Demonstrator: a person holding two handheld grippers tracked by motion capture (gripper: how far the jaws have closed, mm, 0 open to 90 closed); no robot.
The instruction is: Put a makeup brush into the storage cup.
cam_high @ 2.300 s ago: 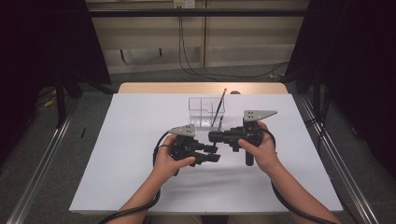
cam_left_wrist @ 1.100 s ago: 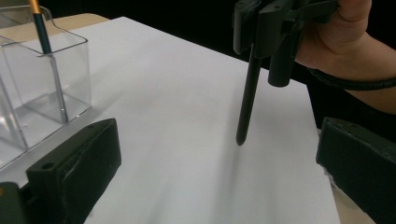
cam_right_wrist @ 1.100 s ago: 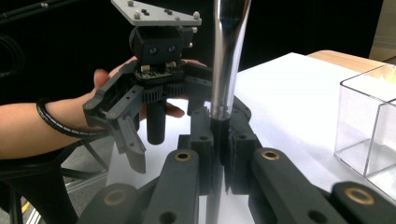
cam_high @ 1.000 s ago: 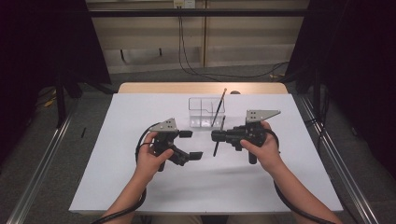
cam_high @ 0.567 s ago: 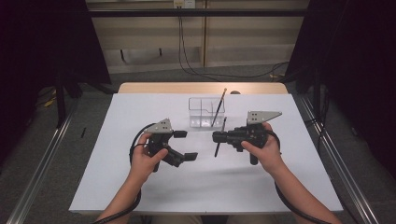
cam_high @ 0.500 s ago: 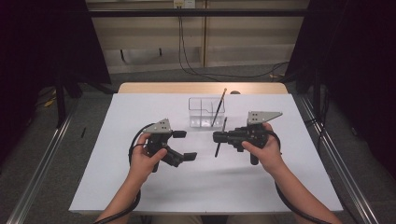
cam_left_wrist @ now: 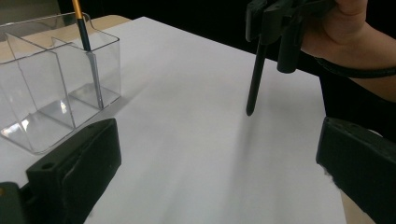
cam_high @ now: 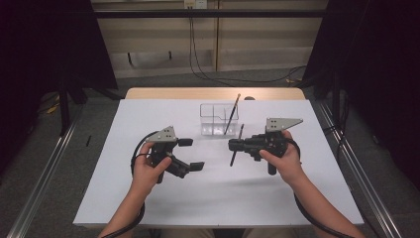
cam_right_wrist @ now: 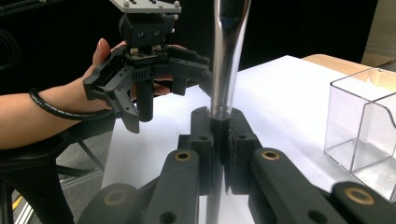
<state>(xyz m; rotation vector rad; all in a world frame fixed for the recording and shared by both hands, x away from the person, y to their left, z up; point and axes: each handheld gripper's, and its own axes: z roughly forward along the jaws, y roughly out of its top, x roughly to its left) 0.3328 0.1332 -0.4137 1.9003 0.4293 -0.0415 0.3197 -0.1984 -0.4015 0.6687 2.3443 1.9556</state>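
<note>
**A slim black pen clamped crosswise in the right hand-held gripper**

We see the right hand-held gripper (cam_high: 234, 146) closed tight on a black pen (cam_high: 236, 145), which hangs nearly upright above the white counter (cam_high: 307, 198), its tip clear of the sheet and just in front of the clear plastic organizer (cam_high: 219, 119). In the right gripper view the jaws meet on the pen's (cam_right_wrist: 224, 70) glossy barrel, so the hold sits partway along the shaft with a length free above and below. The left hand-held gripper (cam_high: 190, 153) stands wide and empty, well apart from the pen; its view shows the pen (cam_left_wrist: 254, 79) pointing down from the other gripper. A second pen with a gold-coloured end (cam_high: 231, 115) leans in one compartment of the organizer.

We judge the pen light and stiff: it should neither sag nor bend. Its smooth, round barrel is the hazard, since it can roll or pivot between flat pads. We would take hold near mid-barrel, pads square across the shaft, and keep firm pressure. The organizer looks thin-walled and light, so a nudge from the pen tip may shift it.
</note>
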